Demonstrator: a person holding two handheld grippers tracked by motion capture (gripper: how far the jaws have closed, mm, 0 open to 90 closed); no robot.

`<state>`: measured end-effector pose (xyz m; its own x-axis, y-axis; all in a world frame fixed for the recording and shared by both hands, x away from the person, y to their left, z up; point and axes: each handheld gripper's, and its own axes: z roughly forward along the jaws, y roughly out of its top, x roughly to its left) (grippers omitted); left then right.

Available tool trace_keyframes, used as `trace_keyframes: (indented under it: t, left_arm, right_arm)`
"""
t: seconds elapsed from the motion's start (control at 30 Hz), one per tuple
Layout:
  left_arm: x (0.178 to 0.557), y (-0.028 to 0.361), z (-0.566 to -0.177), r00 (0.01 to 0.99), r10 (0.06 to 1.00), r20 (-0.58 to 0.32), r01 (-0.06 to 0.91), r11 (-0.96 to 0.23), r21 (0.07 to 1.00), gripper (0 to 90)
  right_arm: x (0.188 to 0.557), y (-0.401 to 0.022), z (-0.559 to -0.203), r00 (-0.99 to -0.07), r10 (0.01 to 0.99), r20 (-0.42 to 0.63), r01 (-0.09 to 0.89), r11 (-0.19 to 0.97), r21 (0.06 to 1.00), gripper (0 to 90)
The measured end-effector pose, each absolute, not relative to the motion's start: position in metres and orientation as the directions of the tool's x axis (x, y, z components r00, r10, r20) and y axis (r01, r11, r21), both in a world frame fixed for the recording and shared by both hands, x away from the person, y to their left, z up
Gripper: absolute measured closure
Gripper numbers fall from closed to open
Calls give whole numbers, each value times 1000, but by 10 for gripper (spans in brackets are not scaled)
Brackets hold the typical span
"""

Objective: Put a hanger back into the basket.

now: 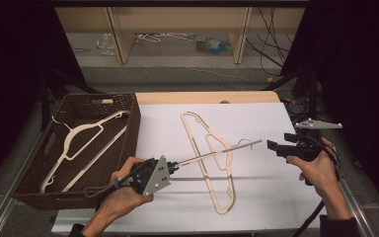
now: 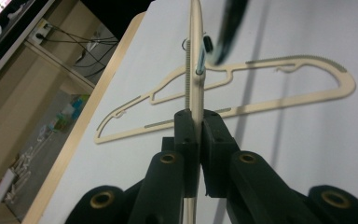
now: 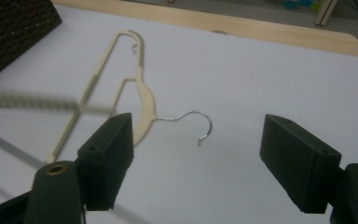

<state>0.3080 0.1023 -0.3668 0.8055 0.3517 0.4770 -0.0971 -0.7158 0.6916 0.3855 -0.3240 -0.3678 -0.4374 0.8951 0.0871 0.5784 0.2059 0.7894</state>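
Worktop point(image 1: 256, 207) covered in white, with a pale wooden edge at the far side. On its left end, a dark brown woven basket point(image 1: 123, 106) holding one cream hanger point(image 1: 86, 148) laid flat inside.

Flat on the white surface near the middle: a second cream hanger point(image 1: 197, 138), wire hook point(image 3: 196, 122) pointing toward the right side.

Raised above that one: a third hanger point(image 1: 212, 154), seen edge-on as a thin cream bar slanting up to the right, clear of the worktop and throwing a shadow below.

Left gripper point(image 1: 170, 168), at the lower left in a hand, clamped fully closed on one end of the raised hanger; in the left gripper view the two black jaws pinch the thin cream bar point(image 2: 194, 84) between them, with the flat hanger lying beyond.

Right gripper point(image 1: 276, 146), in the other hand at the right edge, just beside the raised hanger's far tip without touching. Jaws spread wide, nothing between them, no pad pressing on anything; below the gap, in the right gripper view, bare white surface and the flat hanger's hook.

No brand, label or legible writing anywhere on hangers, basket or grippers.
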Motion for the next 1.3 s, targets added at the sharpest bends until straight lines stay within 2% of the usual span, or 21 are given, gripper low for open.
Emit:
trace_keyframes:
  t: [0.17,0.23,0.47,0.57,0.73,0.77,0.87,0.93,1.1,1.23,1.3]
  left_arm:
    - [311,110,-359,808,411,422,-42,-674,738,857]
    - [313,114,-357,828,448,338,15,-621,784,859]
    - [319,129,-352,831,529,171,128,-481,867,859]
    - [320,133,-348,835,533,136,148,-457,877,860]
    - [320,141,-341,836,545,70,183,-396,900,860]
    - [320,143,-340,835,547,50,193,-377,906,860]
    - [322,152,-334,833,554,-16,226,-313,923,860]
    - [322,158,-330,828,558,-54,244,-272,931,860]
    - [325,180,-315,818,552,-165,282,-133,950,860]
    - [325,196,-299,811,544,-214,295,-63,953,860]
    - [325,204,-289,805,561,-193,279,-70,958,860]
  right_arm:
    - [385,-318,-376,-432,900,61,601,237,764,269]
    - [384,-315,-380,-437,898,54,592,242,769,269]
    - [376,-306,-397,-486,873,34,604,307,736,270]
    - [371,-302,-402,-490,870,45,627,316,712,278]
    - [368,-295,-409,-527,849,34,608,349,713,282]
    - [368,-294,-411,-549,836,15,585,371,722,282]
    - [363,-288,-409,-530,847,51,624,348,699,282]
    - [363,-287,-412,-566,824,15,575,381,724,282]
    - [353,-276,-415,-565,823,59,609,368,703,281]
    - [349,-269,-422,-591,805,53,602,397,693,278]
    - [349,-268,-424,-610,792,39,588,419,692,275]
